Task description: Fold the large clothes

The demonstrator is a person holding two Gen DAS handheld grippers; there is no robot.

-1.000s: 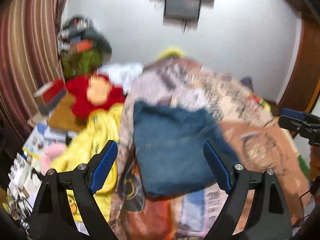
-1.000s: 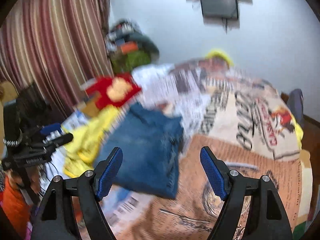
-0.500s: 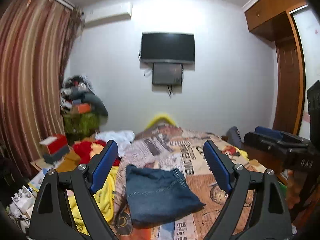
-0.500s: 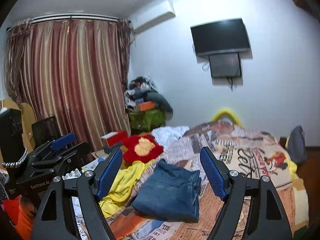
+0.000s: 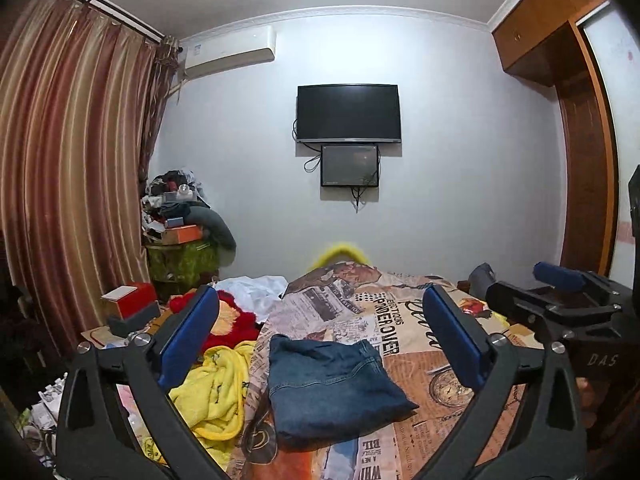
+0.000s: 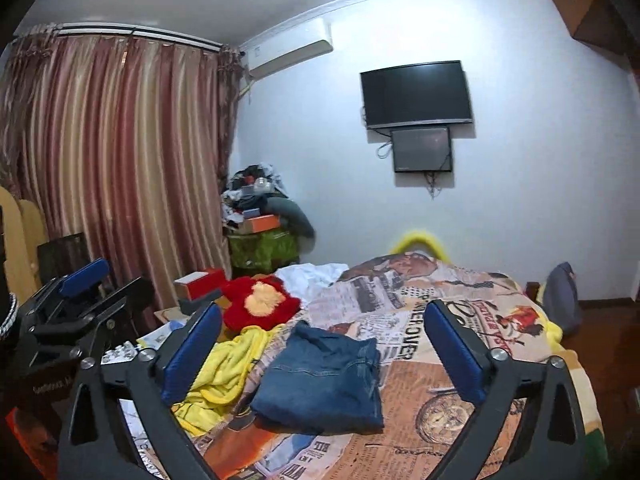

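Jeans: a folded pair of blue jeans (image 5: 328,388) lies on the bed (image 5: 416,364), on its newspaper-print cover, beside the cover's left edge.
Left hand-held gripper: the left hand-held gripper (image 5: 324,344) hangs above and in front of the jeans, not touching them; its jaws are opening, wide apart, with nothing between the blue pads (image 5: 188,336).
Right hand-held gripper: the right hand-held gripper (image 6: 320,348) hangs likewise clear of the jeans (image 6: 320,384); its jaws are opening, wide, nothing clamped.
Beside the jeans: a crumpled yellow cloth (image 5: 216,392) lies just left of the jeans, a red plush (image 5: 232,320) behind that, a white garment (image 5: 256,292) further back.
Each gripper in the other's view: the right one shows at the right edge of the left view, the left one at the left edge of the right view; both cut off.
Hard to make out: the bed's near end is hidden behind the gripper frames; how many layers the jeans have cannot be told; the pile in the far corner left of the bed is too cluttered to sort.
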